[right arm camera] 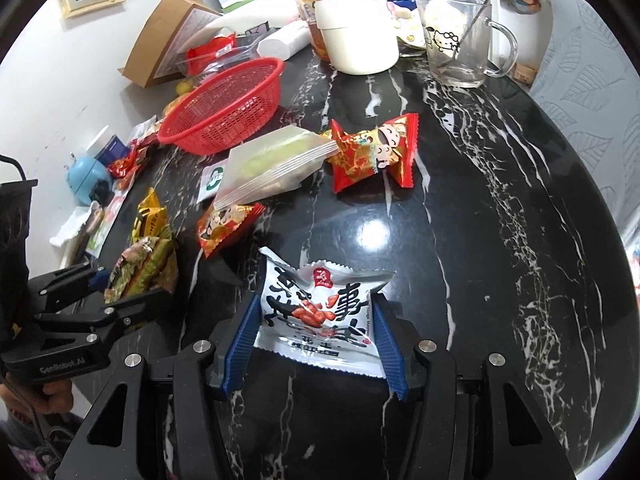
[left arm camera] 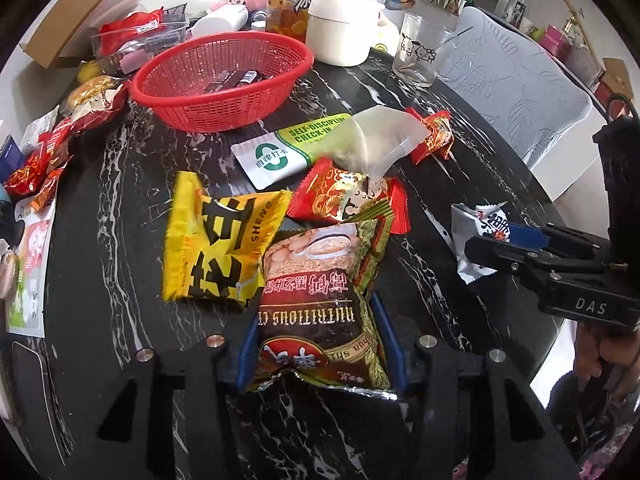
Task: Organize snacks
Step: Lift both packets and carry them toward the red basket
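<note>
Blue-padded left tongs [left arm camera: 320, 344] pinching the cereal packet [left arm camera: 320, 300] and right tongs [right arm camera: 316, 340] pinching the peanut packet [right arm camera: 320, 312] are best lifted clear, then emptied into the red basket [left arm camera: 224, 84] at eleven o'clock.

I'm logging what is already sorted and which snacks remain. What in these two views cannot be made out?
- Red basket contents: left wrist view shows dark packets through the mesh, too small to identify; right wrist view shows only its outer wall.
- Cereal packet lower edge: hidden by the left tongs.
- White peanut packet sides: covered by the right tongs.
- Left-edge snacks: distorted, partly cut off.
</note>
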Action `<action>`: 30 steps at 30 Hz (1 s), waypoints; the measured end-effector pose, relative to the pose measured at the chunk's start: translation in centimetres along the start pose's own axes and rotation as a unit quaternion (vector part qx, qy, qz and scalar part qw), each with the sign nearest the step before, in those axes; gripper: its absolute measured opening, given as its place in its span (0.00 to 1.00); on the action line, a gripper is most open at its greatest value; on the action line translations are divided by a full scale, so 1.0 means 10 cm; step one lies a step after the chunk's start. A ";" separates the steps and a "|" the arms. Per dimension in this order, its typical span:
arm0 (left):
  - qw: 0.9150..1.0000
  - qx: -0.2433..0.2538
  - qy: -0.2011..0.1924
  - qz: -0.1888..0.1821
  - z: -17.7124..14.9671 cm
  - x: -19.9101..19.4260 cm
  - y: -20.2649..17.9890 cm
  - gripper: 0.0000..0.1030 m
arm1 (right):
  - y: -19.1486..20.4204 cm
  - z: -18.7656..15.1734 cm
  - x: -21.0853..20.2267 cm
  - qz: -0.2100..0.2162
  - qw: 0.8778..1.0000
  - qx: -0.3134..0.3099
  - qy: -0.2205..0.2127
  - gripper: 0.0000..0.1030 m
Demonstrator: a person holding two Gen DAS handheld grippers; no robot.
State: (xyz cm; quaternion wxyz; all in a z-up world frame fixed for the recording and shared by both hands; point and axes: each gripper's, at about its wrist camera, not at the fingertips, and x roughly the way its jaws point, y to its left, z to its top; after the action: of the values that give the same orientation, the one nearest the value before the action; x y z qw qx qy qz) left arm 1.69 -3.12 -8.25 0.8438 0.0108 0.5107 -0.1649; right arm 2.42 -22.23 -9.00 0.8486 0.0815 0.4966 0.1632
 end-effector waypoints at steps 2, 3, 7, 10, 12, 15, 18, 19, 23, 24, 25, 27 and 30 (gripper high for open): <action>1.000 -0.007 0.001 0.000 0.01 0.02 0.01 0.49 | 0.00 -0.01 -0.01 -0.001 1.000 0.001 0.000 0.53; 1.000 -0.009 0.002 -0.003 0.00 0.03 0.02 0.49 | 0.00 -0.01 -0.01 -0.002 1.000 0.001 0.000 0.53; 1.000 -0.017 -0.001 -0.008 -0.02 0.09 0.04 0.50 | 0.01 -0.01 -0.01 -0.003 1.000 0.001 0.000 0.53; 1.000 -0.022 -0.009 -0.008 -0.02 0.08 0.05 0.50 | 0.00 -0.02 -0.01 -0.003 1.000 -0.001 -0.002 0.53; 0.999 -0.032 -0.010 -0.014 -0.02 0.07 0.07 0.49 | 0.00 -0.02 0.00 -0.004 1.000 -0.001 -0.002 0.53; 0.999 -0.045 -0.009 -0.025 -0.03 0.04 0.10 0.48 | 0.00 -0.02 0.00 -0.003 1.000 -0.001 -0.001 0.53; 0.998 -0.049 -0.013 -0.032 -0.03 0.00 0.10 0.48 | 0.01 -0.01 0.00 0.002 1.000 -0.001 0.001 0.53; 0.998 -0.048 -0.016 -0.033 -0.02 -0.02 0.09 0.48 | 0.01 -0.01 0.00 0.004 1.000 -0.001 0.001 0.53; 0.998 -0.047 -0.029 -0.040 0.01 -0.15 0.07 0.48 | 0.04 0.01 -0.02 0.009 1.000 -0.004 0.001 0.53; 0.998 -0.047 -0.032 -0.041 0.02 -0.18 0.07 0.48 | 0.05 0.02 -0.03 0.010 1.000 -0.006 0.000 0.53; 0.998 -0.046 -0.035 -0.040 0.03 -0.20 0.07 0.48 | 0.06 0.03 -0.03 0.011 1.000 -0.007 -0.001 0.53; 0.997 -0.048 -0.038 -0.043 0.06 -0.22 0.07 0.48 | 0.08 0.04 -0.05 0.014 1.000 -0.010 -0.002 0.53; 0.997 -0.048 -0.045 -0.047 0.10 -0.27 0.07 0.48 | 0.12 0.06 -0.08 0.018 1.000 -0.018 -0.004 0.53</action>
State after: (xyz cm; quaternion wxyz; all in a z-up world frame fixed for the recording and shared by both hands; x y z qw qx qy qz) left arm 1.57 -1.95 -5.51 0.8566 -0.0618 0.4795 -0.1801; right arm 2.37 -21.38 -7.69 0.8488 0.0760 0.4888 0.1867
